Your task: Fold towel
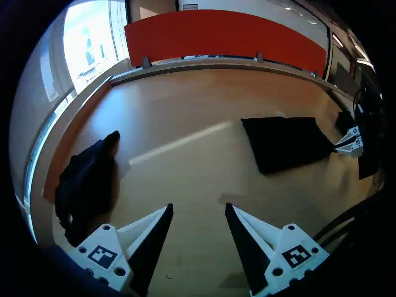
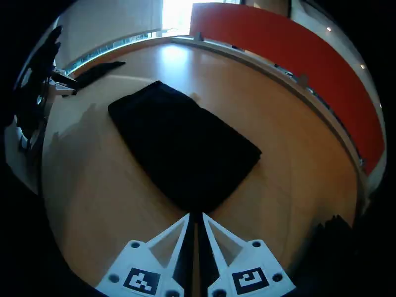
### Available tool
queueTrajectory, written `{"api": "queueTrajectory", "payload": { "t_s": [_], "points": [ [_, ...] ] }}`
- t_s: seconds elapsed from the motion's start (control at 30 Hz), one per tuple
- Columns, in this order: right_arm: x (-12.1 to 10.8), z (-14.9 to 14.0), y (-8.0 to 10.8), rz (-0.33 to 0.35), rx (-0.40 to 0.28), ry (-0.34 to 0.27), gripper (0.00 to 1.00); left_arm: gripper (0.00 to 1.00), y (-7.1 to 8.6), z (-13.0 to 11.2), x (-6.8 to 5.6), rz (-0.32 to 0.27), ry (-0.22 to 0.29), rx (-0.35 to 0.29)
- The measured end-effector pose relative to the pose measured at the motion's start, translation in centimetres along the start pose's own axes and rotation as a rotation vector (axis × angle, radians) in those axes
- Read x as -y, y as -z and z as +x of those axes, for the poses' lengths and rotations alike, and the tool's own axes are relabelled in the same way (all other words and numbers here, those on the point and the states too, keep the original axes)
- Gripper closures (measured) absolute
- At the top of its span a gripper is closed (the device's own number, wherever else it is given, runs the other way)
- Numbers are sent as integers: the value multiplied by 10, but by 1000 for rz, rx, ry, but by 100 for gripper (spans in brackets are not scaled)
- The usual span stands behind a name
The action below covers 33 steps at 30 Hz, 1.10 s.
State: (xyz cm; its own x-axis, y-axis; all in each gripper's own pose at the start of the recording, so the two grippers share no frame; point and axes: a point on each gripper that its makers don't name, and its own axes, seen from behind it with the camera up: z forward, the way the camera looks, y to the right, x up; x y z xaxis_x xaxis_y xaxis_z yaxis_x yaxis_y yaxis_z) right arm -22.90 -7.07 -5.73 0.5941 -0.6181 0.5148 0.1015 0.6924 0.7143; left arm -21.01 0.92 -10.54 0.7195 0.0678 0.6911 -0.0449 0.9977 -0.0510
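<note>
Well left of the towel, a dark crumpled cloth lies on the table. Nearer it, the left gripper hovers open and empty. At the towel's right corner, the right gripper is pinched closed on the fabric. Advised: grip a second corner before lifting, keeping the edges aligned.

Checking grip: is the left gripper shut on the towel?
No, the left gripper is open over the table, apart from the black towel.
</note>
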Motion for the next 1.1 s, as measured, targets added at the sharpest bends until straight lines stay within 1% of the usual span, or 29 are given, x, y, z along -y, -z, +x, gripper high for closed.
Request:
{"api": "queueTrajectory", "payload": {
  "t_s": [0.17,0.3,0.7,0.93,1.1],
  "points": [
    [-1,13,5,-9,-23,17,96,23,2,-1,1,0,6,1],
    [-3,31,11,-18,-55,34,97,23,4,-2,2,0,10,2],
    [-8,107,28,-41,-168,112,97,23,9,-4,-3,-15,21,-1],
    [-2,144,31,-36,-208,170,97,23,12,-3,-6,-22,29,-9],
    [2,159,30,-30,-220,201,97,23,14,-4,-9,-31,36,-10]
  ]
}}
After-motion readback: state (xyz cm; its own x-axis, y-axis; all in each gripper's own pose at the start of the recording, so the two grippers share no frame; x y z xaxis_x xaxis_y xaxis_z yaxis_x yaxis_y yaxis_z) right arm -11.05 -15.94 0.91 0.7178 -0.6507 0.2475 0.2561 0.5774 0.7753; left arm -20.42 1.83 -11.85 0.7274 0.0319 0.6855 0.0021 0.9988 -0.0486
